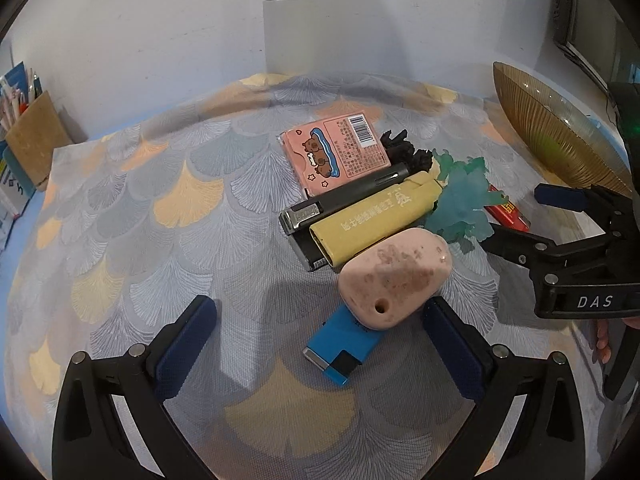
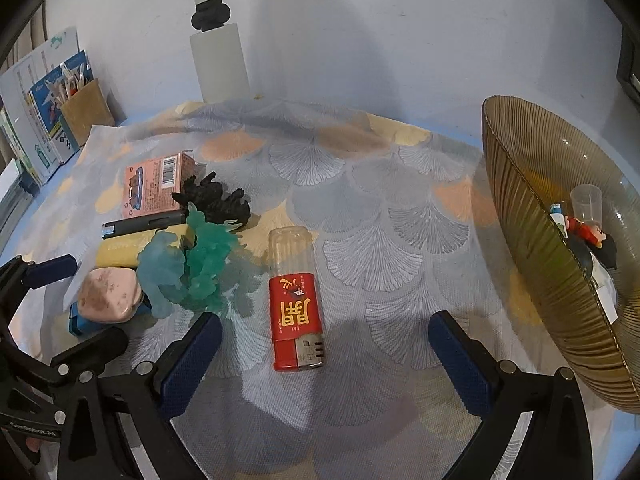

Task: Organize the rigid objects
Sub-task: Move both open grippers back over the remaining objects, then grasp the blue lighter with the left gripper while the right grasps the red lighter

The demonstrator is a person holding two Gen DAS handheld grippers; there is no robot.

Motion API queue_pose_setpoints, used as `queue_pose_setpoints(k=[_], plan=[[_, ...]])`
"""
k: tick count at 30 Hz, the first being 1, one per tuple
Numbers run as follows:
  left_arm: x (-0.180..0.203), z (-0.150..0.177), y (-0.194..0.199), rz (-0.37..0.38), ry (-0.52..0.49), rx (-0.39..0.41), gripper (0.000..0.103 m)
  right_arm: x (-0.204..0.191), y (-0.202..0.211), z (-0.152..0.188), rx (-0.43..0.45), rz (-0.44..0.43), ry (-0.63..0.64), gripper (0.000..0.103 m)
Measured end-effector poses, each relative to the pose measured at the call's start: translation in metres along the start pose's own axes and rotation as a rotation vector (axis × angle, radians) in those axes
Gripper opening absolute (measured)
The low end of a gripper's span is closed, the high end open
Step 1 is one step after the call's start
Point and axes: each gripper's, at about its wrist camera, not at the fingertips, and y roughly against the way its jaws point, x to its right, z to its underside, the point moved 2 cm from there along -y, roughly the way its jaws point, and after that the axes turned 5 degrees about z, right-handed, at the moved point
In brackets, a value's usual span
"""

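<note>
A pile of small objects lies on the patterned cloth [image 1: 140, 220]: a pink stone [image 1: 394, 276] resting on a blue lighter [image 1: 342, 350], a yellow lighter [image 1: 372, 218], a dark lighter [image 1: 344, 196], a pink packet [image 1: 334, 150], black figures [image 1: 404, 150] and teal translucent figures [image 1: 460, 200]. My left gripper [image 1: 320, 344] is open, its fingers either side of the blue lighter and stone. A red lighter [image 2: 296, 304] lies alone on the cloth. My right gripper [image 2: 324, 360] is open around its near end. It also shows in the left wrist view [image 1: 516, 220].
A ribbed amber glass bowl [image 2: 532, 248] stands at the right, holding a small figure [image 2: 592, 236] and a clear cup [image 2: 586, 200]. A white post [image 2: 220, 60] stands at the back wall. A cardboard holder with pens [image 2: 80, 108] and boxes stand at the back left.
</note>
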Motion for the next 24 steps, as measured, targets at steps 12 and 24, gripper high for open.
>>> queue_pose_setpoints(k=[12,24], plan=[[0.012,-0.005,0.010,0.035,-0.067,0.061,0.022,0.028,0.027,0.003,0.091,-0.044,-0.190,0.021],[-0.026,-0.004,0.042,0.025,0.119,0.246,0.021,0.005,0.087,0.012,0.383,-0.061,-0.097,0.021]])
